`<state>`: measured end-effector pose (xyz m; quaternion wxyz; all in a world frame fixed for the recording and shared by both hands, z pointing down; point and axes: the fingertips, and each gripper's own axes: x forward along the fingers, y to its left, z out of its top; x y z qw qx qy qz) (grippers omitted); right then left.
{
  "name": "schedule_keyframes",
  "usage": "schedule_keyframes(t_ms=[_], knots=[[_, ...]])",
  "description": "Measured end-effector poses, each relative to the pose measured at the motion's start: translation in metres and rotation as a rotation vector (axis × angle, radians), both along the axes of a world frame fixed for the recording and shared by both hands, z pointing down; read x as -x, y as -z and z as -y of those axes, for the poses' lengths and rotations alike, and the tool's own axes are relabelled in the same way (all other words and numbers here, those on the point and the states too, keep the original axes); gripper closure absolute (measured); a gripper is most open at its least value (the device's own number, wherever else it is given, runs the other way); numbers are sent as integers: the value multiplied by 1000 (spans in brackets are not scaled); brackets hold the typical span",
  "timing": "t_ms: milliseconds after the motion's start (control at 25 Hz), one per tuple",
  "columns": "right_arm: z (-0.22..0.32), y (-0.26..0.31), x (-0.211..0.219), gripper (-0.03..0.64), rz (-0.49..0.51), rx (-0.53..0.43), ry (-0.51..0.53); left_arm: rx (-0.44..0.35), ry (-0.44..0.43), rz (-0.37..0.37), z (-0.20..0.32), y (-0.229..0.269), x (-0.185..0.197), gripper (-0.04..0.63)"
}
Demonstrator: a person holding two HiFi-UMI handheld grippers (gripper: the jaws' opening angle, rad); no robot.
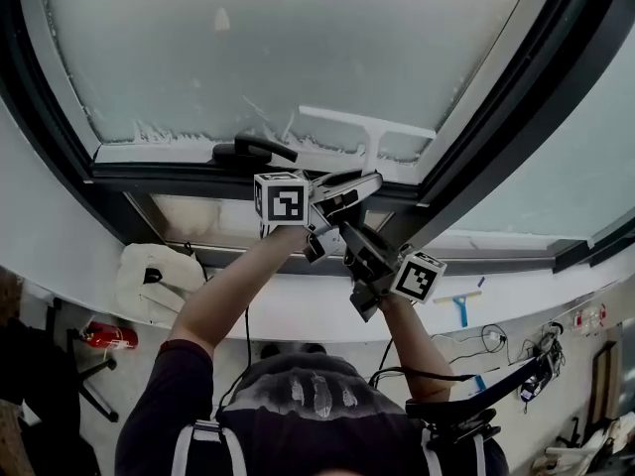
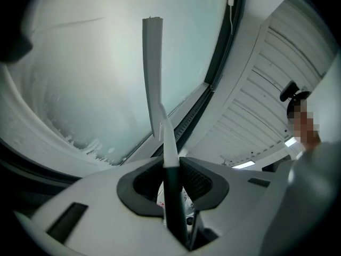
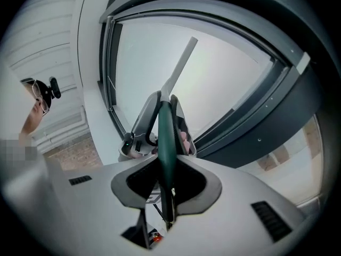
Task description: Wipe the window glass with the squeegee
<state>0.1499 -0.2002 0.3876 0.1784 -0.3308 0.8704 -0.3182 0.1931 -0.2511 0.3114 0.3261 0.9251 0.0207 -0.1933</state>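
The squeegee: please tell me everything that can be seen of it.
The squeegee is T-shaped: a long white blade bar on a white neck that runs into a dark green handle. It looks like plastic. Its bar seems to rest on the lower window glass, near a frosty edge. Both tongs are closed on the handle, the left tongs ahead of the right tongs.

Down at the left, a red fire extinguisher (image 1: 109,336) lies on the floor. A white bundle (image 1: 159,281) sits by the ledge. Over right, a small blue tool (image 1: 459,305), with cables (image 1: 493,340) tangled just beside it.
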Motion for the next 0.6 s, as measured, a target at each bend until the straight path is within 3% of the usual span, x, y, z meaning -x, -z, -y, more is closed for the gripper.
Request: schedule_keyframes(t_ms=[120,320,600], knots=[[-2,13,0,528,-3,-54,40,-30,31,-6,-4,14,2,494],[-18,39,28,528,-39,-187,81,-75,103,-46,-20,39,42,494],[-4,96,44,529,-47,-359,196,-239,198,-53,-15,102,69,494]])
